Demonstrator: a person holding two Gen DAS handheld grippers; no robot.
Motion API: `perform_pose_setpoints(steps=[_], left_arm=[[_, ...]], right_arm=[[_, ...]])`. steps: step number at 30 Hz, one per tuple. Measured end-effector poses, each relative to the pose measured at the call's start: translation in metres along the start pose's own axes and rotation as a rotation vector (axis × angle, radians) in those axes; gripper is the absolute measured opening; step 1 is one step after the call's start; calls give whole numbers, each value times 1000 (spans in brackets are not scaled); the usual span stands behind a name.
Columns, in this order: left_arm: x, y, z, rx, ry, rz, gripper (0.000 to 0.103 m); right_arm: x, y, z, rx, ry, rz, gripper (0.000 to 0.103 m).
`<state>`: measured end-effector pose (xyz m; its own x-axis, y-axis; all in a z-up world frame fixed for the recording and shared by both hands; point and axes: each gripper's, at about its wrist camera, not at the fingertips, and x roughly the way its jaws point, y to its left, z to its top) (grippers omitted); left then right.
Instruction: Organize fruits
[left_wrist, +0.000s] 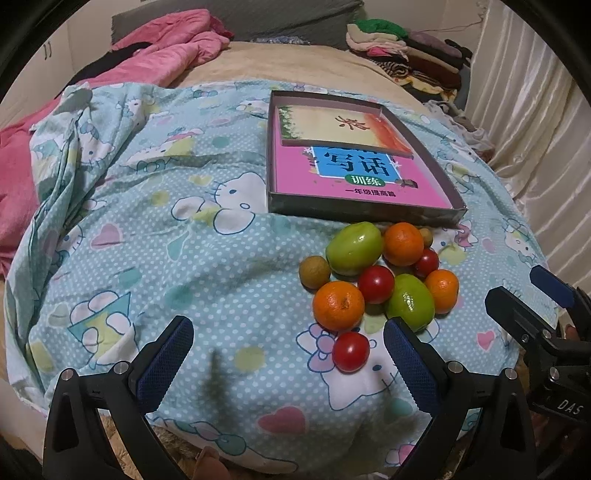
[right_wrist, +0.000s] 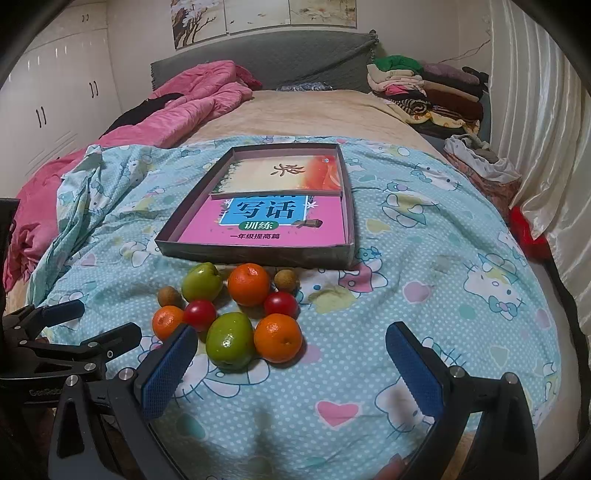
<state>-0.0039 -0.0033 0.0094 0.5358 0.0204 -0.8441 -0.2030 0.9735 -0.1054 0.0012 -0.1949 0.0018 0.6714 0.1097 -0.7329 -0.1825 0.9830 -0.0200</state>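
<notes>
A cluster of fruit lies on the blue cartoon blanket (left_wrist: 207, 258) in front of a shallow cardboard box (left_wrist: 365, 216) holding two books. It includes a green fruit (left_wrist: 354, 248), an orange (left_wrist: 338, 305), a red tomato (left_wrist: 351, 350) nearest me, and a small brown fruit (left_wrist: 314, 271). My left gripper (left_wrist: 288, 356) is open and empty, the near tomato between its fingers' line. My right gripper (right_wrist: 291, 363) is open and empty, just in front of a green fruit (right_wrist: 229, 345) and an orange (right_wrist: 277, 337). The box also shows in the right wrist view (right_wrist: 258, 255).
A pink quilt (right_wrist: 192, 107) lies at the far left of the bed. Folded clothes (right_wrist: 424, 85) are stacked at the far right by the headboard. A curtain (right_wrist: 535, 129) hangs along the right side. White wardrobes (right_wrist: 55, 92) stand left.
</notes>
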Motion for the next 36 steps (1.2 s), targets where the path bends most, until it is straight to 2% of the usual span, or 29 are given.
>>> perform_pose_setpoints(steps=[36], left_arm=[[-4, -4, 0, 17, -10, -24, 102]], right_arm=[[-4, -1, 2, 1, -11, -11, 103]])
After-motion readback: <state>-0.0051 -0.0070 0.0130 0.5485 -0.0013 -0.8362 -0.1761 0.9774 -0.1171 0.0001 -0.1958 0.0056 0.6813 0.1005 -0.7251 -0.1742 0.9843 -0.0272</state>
